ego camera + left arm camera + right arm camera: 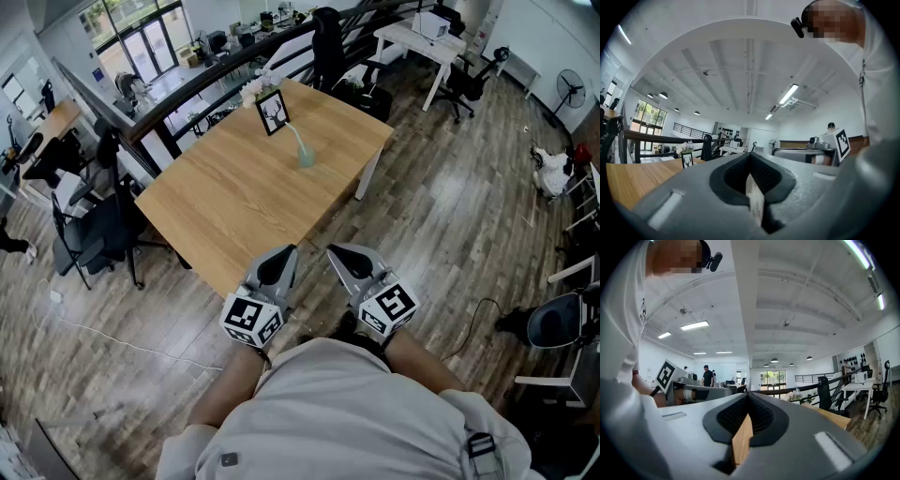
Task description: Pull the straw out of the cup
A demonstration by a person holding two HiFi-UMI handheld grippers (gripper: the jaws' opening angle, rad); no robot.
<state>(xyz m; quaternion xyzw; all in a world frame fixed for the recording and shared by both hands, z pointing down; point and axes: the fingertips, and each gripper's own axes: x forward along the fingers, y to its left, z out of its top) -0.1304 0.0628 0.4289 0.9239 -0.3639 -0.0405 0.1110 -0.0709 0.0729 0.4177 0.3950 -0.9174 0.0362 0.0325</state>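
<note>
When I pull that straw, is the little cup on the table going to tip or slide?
Likely light: the cup looks small and stands free on the smooth wooden table, so it may slide or lift. The straw leans out above the rim, so a sideways pull could tip it.
</note>
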